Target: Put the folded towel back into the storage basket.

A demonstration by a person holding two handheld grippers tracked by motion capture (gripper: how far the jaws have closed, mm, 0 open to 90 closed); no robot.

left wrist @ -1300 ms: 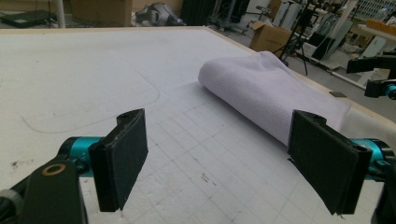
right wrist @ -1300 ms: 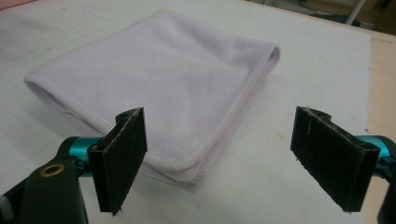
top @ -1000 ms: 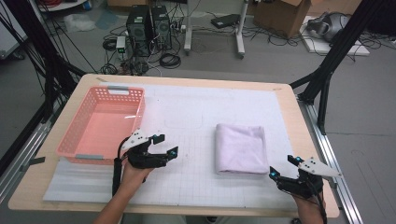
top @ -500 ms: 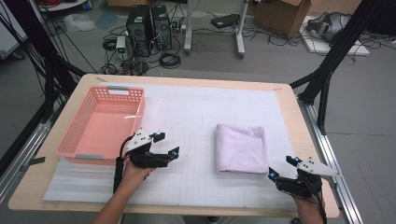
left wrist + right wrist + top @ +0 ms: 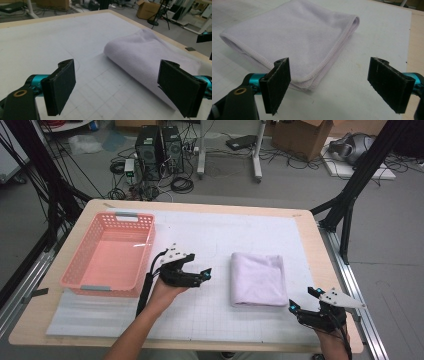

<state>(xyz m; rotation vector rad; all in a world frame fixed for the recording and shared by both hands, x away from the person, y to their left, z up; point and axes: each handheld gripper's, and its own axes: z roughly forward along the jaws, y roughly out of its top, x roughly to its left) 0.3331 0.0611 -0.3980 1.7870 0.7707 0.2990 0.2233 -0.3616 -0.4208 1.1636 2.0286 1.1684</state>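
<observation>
High view: folded lilac towel (image 5: 257, 279) lying on the surface (image 5: 210, 232), pink basket (image 5: 107, 255) standing left (empty).
Left gripper view: left claw (image 5: 125, 87) gaping wide, holding nothing, facing the fold.
Right gripper view: right claw (image 5: 332, 85) likewise, nearing a corner; approach step, closing in next.

Grey floor (image 5: 300, 185) strewn with cables; computer towers (image 5: 160, 150); cardboard box (image 5: 300, 137).
</observation>
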